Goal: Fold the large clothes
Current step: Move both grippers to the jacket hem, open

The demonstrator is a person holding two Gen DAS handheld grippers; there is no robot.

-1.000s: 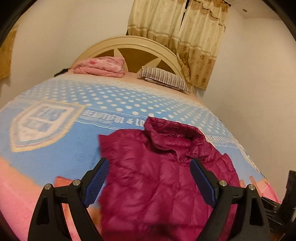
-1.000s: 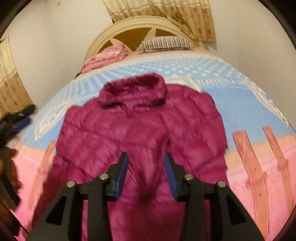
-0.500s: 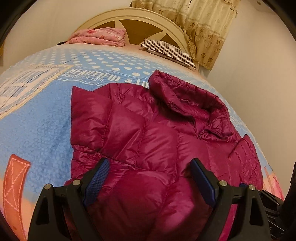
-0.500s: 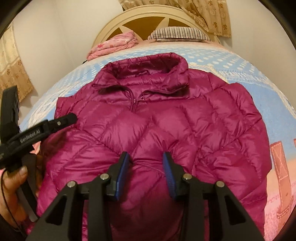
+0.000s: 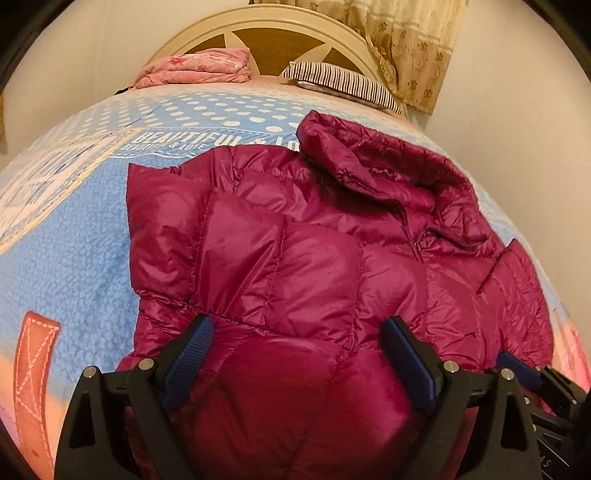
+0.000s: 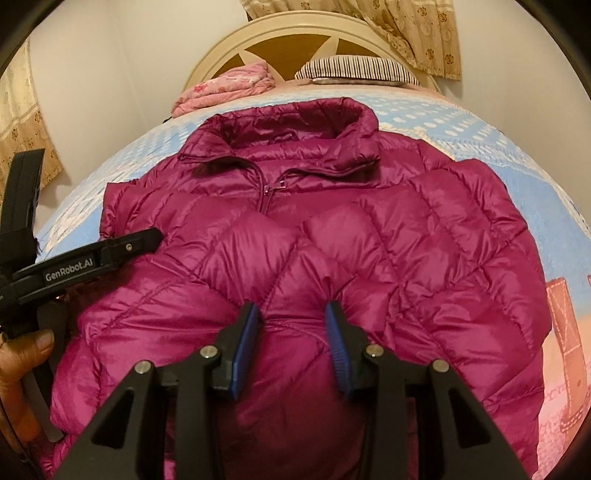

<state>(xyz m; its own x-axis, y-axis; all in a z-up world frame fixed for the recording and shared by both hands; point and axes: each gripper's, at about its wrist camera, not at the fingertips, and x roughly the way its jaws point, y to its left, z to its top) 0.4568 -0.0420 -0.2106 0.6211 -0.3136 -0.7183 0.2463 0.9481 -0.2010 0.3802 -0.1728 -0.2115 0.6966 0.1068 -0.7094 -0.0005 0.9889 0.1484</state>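
A magenta quilted puffer jacket (image 5: 314, 266) lies front up on the bed, zipped, collar toward the headboard; it also shows in the right wrist view (image 6: 332, 251). My left gripper (image 5: 295, 332) is wide open, low over the jacket's left side, holding nothing. It also shows in the right wrist view (image 6: 122, 243) at the left, over the jacket's left sleeve. My right gripper (image 6: 291, 314) is open with a narrower gap, just above the jacket's lower front, holding nothing.
The bed has a blue and pink fleece blanket (image 5: 74, 258). A folded pink quilt (image 5: 199, 68) and a striped pillow (image 5: 343, 81) lie by the cream headboard (image 6: 295, 33). Walls and curtains (image 5: 406, 44) stand close behind and to the right.
Both grippers have moved forward and down toward the jacket, which now fills each view. Both stayed open.
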